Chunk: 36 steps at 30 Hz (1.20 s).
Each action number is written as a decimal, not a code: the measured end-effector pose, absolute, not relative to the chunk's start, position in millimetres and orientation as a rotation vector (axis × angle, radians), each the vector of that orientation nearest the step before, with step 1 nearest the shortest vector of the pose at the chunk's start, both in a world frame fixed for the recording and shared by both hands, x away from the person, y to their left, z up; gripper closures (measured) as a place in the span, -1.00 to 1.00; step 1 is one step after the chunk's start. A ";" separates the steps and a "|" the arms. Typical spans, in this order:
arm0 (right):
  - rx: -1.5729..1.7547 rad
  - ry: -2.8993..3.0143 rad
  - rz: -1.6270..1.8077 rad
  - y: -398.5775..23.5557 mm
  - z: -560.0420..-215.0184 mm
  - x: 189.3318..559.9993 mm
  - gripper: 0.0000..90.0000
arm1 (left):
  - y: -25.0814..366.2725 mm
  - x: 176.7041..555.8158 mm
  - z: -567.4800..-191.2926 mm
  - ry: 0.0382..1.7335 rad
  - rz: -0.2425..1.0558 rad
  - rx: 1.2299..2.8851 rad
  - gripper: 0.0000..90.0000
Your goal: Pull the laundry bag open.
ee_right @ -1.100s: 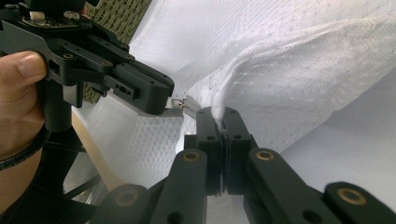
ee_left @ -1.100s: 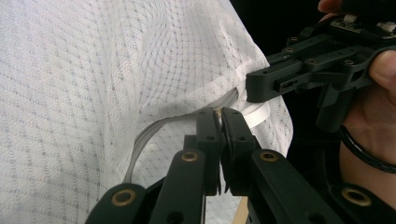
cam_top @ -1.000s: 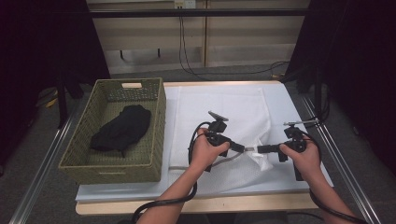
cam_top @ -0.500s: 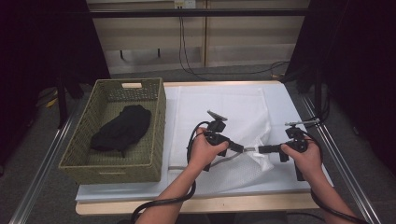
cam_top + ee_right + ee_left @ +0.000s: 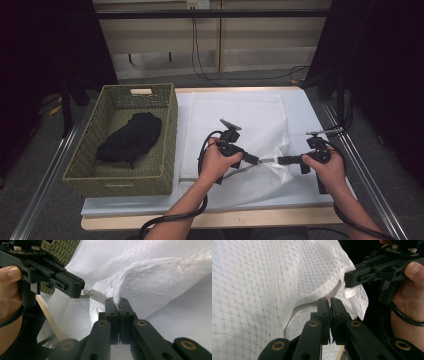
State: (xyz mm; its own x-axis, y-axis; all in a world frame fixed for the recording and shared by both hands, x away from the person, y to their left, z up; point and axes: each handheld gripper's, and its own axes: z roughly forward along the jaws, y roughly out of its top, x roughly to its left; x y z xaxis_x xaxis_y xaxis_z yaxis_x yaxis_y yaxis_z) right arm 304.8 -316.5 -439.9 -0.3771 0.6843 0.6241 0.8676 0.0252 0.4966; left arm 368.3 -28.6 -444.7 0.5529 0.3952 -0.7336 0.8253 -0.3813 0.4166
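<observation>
Both of my hand-held grippers, left (image 5: 256,160) and right (image 5: 281,160), are clamped on the white mesh bag's (image 5: 240,125) zipper (image 5: 312,305) right of the wicker basket (image 5: 90,172), so I reckon zipping's barely begun, with the black garment (image 5: 129,140) sitting in the basket.

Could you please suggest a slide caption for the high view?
Two hand-held grippers, left gripper and right gripper, pinch a white mesh bag beside a wicker basket.
</observation>
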 end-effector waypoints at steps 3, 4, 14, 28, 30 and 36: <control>-1.611 -2.090 -1.287 -318.3 -440.2 304.9 0.98 | -26.9 369.3 -445.1 0.978 -0.691 1.984 0.93; -1.611 -2.090 -1.287 -318.3 -440.2 304.9 0.98 | -27.1 368.5 -444.3 1.002 -0.696 1.968 0.93; -1.613 -2.078 -1.299 -321.8 -438.3 303.3 0.99 | -26.8 368.7 -443.3 0.998 -0.697 1.965 0.93; -1.615 -2.071 -1.310 -326.1 -437.9 304.0 0.99 | -20.7 369.3 -440.6 0.995 -0.687 1.970 0.93; -1.615 -2.069 -1.306 -325.7 -438.1 304.5 0.99 | -20.5 369.4 -440.9 1.000 -0.686 1.961 0.93; -1.606 -2.074 -1.306 -323.7 -437.8 305.2 0.99 | -16.9 370.3 -440.6 0.989 -0.696 1.966 0.93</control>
State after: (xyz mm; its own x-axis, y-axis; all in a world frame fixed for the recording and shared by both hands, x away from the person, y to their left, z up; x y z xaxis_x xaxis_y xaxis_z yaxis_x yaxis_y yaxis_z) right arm 305.2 -323.7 -437.8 -0.3837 0.6738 0.6315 0.8607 0.0131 0.5089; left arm 370.3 -16.9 -440.6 0.5409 0.3872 -0.7467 0.8335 -0.3658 0.4142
